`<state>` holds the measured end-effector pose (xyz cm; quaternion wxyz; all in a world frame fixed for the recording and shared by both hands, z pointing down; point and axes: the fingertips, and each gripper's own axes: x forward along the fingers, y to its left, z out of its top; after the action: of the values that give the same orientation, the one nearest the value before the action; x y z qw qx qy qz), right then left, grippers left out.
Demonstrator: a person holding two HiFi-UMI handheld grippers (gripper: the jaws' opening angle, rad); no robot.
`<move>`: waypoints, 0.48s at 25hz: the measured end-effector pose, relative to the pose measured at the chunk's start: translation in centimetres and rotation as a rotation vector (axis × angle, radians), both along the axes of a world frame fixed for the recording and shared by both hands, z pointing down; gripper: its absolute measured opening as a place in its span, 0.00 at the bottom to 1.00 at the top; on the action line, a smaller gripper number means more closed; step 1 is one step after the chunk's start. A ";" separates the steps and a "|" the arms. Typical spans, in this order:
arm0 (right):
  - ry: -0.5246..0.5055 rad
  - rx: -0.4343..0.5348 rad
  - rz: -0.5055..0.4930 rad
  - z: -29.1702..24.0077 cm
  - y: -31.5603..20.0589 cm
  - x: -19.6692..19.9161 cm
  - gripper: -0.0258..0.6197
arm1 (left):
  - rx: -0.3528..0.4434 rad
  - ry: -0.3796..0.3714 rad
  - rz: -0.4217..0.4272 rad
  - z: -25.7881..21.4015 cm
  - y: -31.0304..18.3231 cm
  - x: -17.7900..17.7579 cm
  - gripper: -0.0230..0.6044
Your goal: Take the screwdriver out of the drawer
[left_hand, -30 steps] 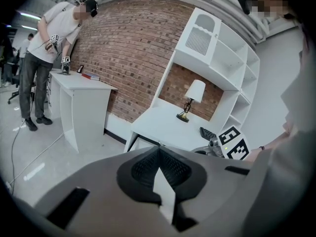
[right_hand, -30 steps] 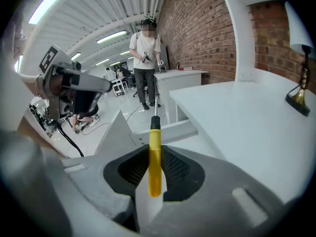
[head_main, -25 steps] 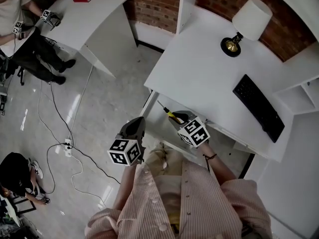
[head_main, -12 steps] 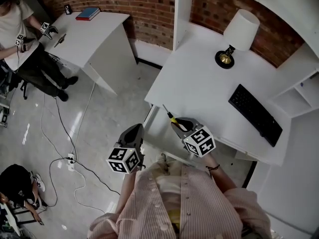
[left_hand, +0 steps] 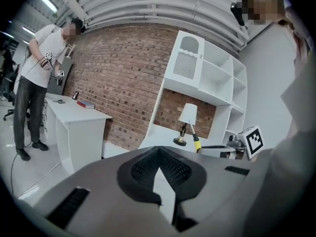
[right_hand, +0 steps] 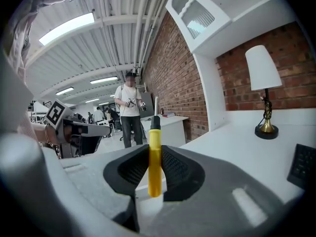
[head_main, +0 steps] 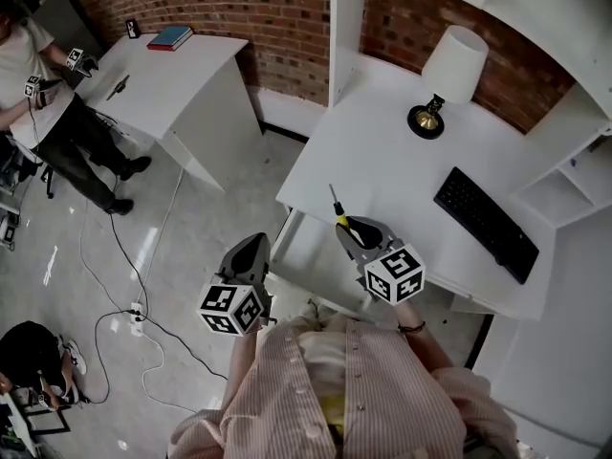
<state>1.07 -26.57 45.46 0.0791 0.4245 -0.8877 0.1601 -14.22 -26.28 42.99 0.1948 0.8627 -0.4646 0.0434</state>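
Note:
A screwdriver (head_main: 339,216) with a yellow handle, black collar and thin metal shaft is gripped by my right gripper (head_main: 354,229), which is shut on the handle. It is held above the front edge of the white desk (head_main: 382,151), over the open white drawer (head_main: 308,256). In the right gripper view the screwdriver handle (right_hand: 155,174) stands upright between the pads of the right gripper (right_hand: 155,153), its shaft pointing up. My left gripper (head_main: 247,254) hangs to the left of the drawer over the floor. In its own view the left gripper (left_hand: 159,154) has its tips together and holds nothing.
A lamp (head_main: 449,70) and a black keyboard (head_main: 483,223) sit on the desk, with white shelving (head_main: 564,180) to the right. A second desk (head_main: 163,70) with a book (head_main: 170,38) stands far left, a person (head_main: 38,94) beside it. Cables and a power strip (head_main: 134,310) lie on the floor.
Both grippers have risen. The right one has lifted the screwdriver from inside the drawer to above the desk's front edge, its shaft swinging more upright.

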 end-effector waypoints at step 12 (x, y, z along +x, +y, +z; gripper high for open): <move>-0.107 0.153 0.137 -5.9 -0.1 2.5 0.16 | 0.121 -0.023 -0.037 -4.1 0.0 -1.4 0.03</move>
<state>3.59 -26.63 39.57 -0.0120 0.4799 -0.8691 0.1193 -15.60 -26.31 38.86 0.1376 0.8636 -0.4846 0.0212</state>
